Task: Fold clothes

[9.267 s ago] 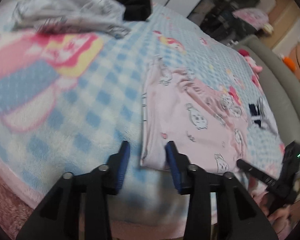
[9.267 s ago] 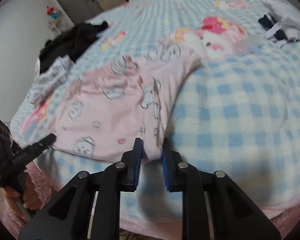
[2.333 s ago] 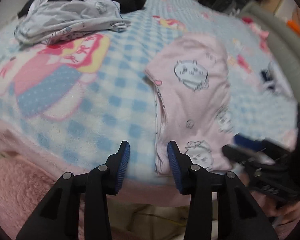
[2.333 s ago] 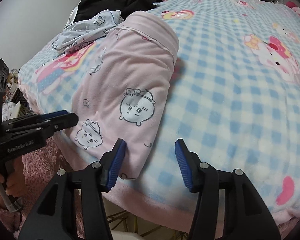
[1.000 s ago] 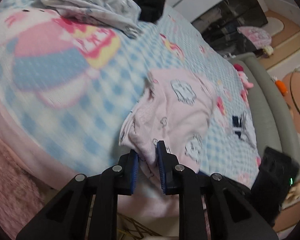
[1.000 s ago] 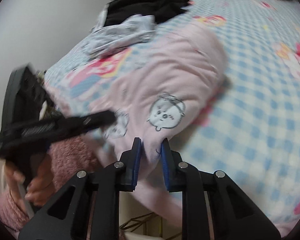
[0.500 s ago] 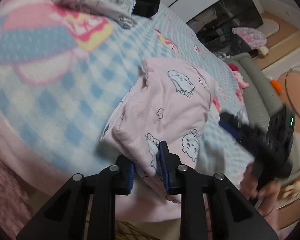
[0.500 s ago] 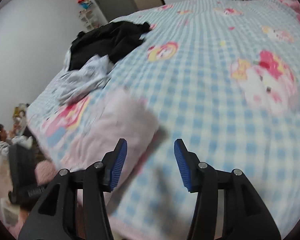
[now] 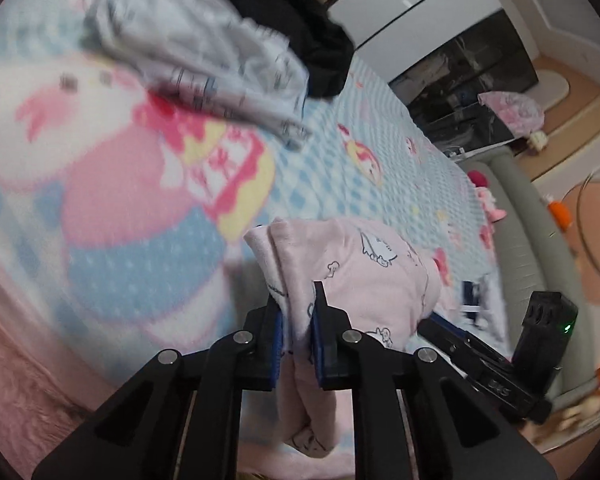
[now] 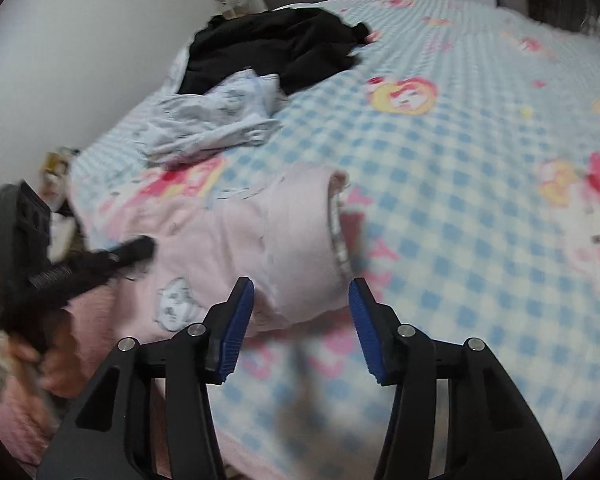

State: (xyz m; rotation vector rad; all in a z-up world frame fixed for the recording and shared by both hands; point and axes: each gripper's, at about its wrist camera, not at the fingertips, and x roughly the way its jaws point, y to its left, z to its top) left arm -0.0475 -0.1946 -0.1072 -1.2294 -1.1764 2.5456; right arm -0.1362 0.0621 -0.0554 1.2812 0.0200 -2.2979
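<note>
A pink garment (image 9: 364, 276) with small cartoon prints lies folded in a thick bundle near the front edge of the bed. My left gripper (image 9: 298, 320) pinches its near edge, jaws closing on the fabric, and a fold hangs below the pads. In the right wrist view the same pink garment (image 10: 260, 240) shows its rolled fold edge just beyond my right gripper (image 10: 300, 320), which stands open over it without pressing it. The left gripper (image 10: 140, 248) reaches in from the left there, held by a hand (image 10: 52, 360).
A blue-and-white checked blanket (image 10: 440, 208) with cartoon prints covers the bed. A crumpled grey-white garment (image 10: 216, 128) and a black garment (image 10: 276, 48) lie at the far left. A grey sofa edge (image 9: 528, 240) runs along the bed's right side.
My right gripper has let go of the pink garment, opened wide and drawn back above it. The left gripper keeps its grip and has shifted sideways with the bundled edge.
</note>
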